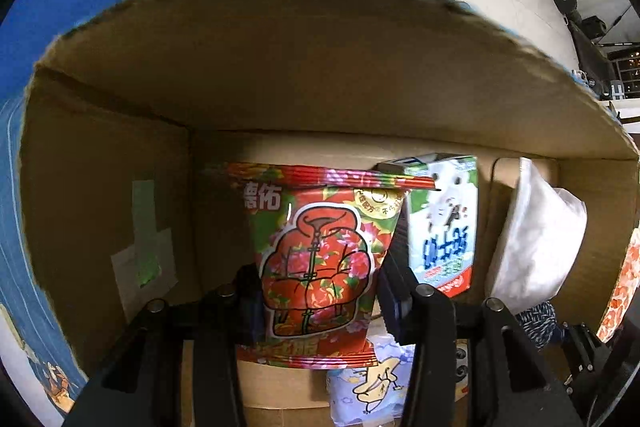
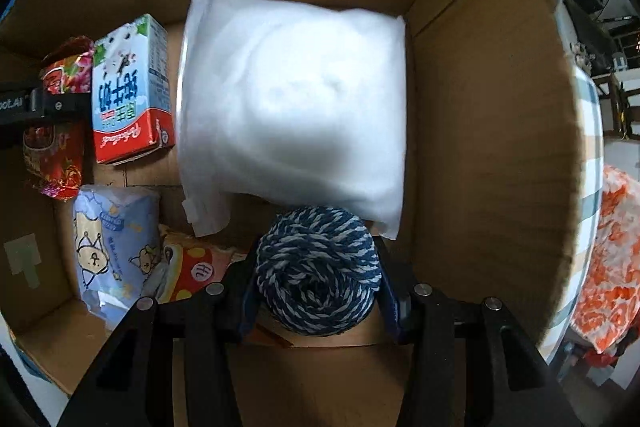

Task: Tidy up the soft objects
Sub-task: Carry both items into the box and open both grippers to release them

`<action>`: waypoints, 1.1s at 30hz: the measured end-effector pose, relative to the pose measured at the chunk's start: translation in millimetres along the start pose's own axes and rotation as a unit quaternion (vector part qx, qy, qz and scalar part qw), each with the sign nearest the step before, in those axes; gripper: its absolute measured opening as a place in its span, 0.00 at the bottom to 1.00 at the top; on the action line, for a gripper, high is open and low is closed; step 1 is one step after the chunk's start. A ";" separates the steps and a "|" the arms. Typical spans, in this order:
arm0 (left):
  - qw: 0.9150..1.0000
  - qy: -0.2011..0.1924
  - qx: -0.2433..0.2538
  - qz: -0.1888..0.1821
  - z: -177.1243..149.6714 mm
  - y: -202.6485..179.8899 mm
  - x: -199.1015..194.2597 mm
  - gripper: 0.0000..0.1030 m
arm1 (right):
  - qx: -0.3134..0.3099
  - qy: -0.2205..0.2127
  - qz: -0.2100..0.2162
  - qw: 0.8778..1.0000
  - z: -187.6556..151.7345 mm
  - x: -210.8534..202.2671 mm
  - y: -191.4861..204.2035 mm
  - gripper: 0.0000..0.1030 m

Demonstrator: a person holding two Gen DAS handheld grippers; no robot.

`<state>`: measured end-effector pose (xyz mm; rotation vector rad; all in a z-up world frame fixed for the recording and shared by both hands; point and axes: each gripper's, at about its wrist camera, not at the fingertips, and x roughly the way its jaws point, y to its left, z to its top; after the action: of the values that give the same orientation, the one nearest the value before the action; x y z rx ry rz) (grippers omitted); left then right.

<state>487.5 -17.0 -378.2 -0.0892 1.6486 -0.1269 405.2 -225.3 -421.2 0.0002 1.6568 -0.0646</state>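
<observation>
resting between right hand-held gripper (image 2: pixel 318 291) fingers: yarn ball (image 2: pixel 316 267)

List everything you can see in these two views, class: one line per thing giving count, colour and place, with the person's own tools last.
Cardboard box: one, brown, holding everything.
Snack packet: one, red floral, inside the box at its left, between the left claw's fingers.
Milk carton: one, blue, white and red, beside the packet.
Stuffing bag: one, white, box middle.
Yarn ball: one, navy and white, between the right claw's fingers.
Tissue pack: one, pale blue, near corner.
Left claw: one, black, gripping the packet.
Right claw: one, black, gripping the yarn.
</observation>
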 end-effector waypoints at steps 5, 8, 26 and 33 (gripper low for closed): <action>1.000 0.008 -0.008 -0.001 2.9 11.9 8.8 0.42 | 0.007 0.015 0.011 1.000 5.7 11.6 -8.9 0.51; 1.000 0.009 -0.002 -0.001 3.0 10.8 9.2 0.45 | 0.008 0.022 0.015 1.000 8.6 16.5 -14.2 0.52; 0.999 -0.018 -0.024 -0.019 -13.9 15.1 -37.3 0.54 | -0.019 -0.023 -0.002 1.000 7.6 -34.7 5.7 0.80; 0.997 -0.072 -0.018 -0.022 -41.1 9.5 -84.6 0.54 | -0.006 -0.046 0.012 0.999 -16.0 -69.9 -4.7 0.80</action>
<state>453.7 5.0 -292.7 -0.1578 1.5064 -0.1220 395.2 -226.6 -350.0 0.0070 1.5643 -0.0362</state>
